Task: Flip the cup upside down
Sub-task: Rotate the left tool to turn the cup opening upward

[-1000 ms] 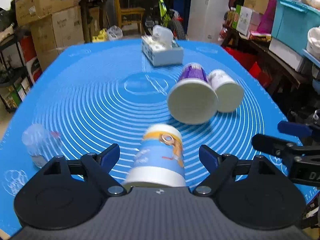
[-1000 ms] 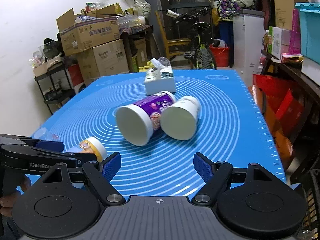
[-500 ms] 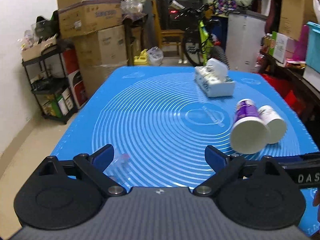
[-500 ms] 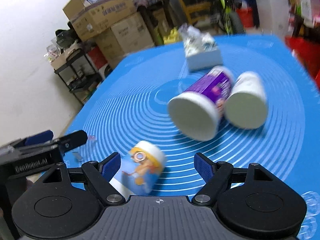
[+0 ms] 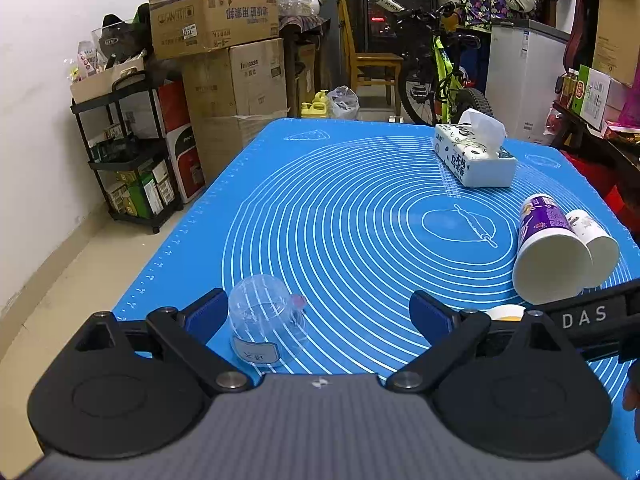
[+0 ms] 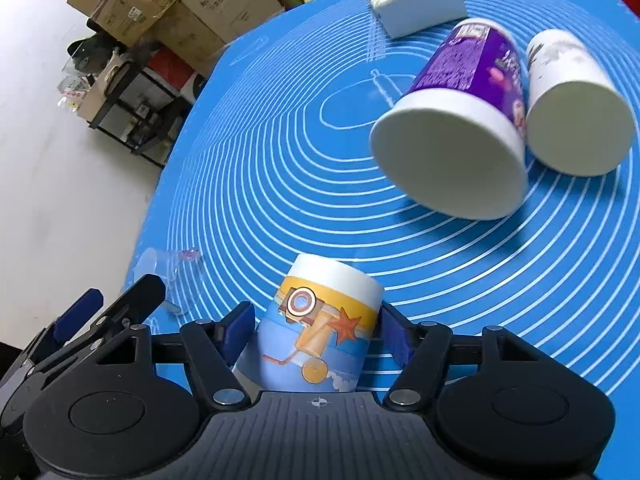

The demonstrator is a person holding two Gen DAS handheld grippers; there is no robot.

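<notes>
A blue and yellow cartoon cup [image 6: 320, 328] stands on the blue mat between the fingers of my right gripper [image 6: 318, 332], which is shut on its sides. Only its top [image 5: 505, 312] shows in the left wrist view, behind the right finger. A clear plastic cup [image 5: 266, 326] lies on the mat near the left edge, just inside the left finger of my left gripper [image 5: 320, 312], which is open and empty. The clear cup also shows in the right wrist view [image 6: 172, 276].
A purple cup [image 6: 460, 120] and a white cup [image 6: 572, 108] lie on their sides at the right of the blue mat [image 5: 340, 208]. A tissue box [image 5: 474, 160] stands at the far right. Boxes, a shelf and a bicycle stand beyond the table.
My right gripper has moved down onto the cartoon cup and closed on it. My left gripper has swung left, away from that cup, and now faces the clear cup.
</notes>
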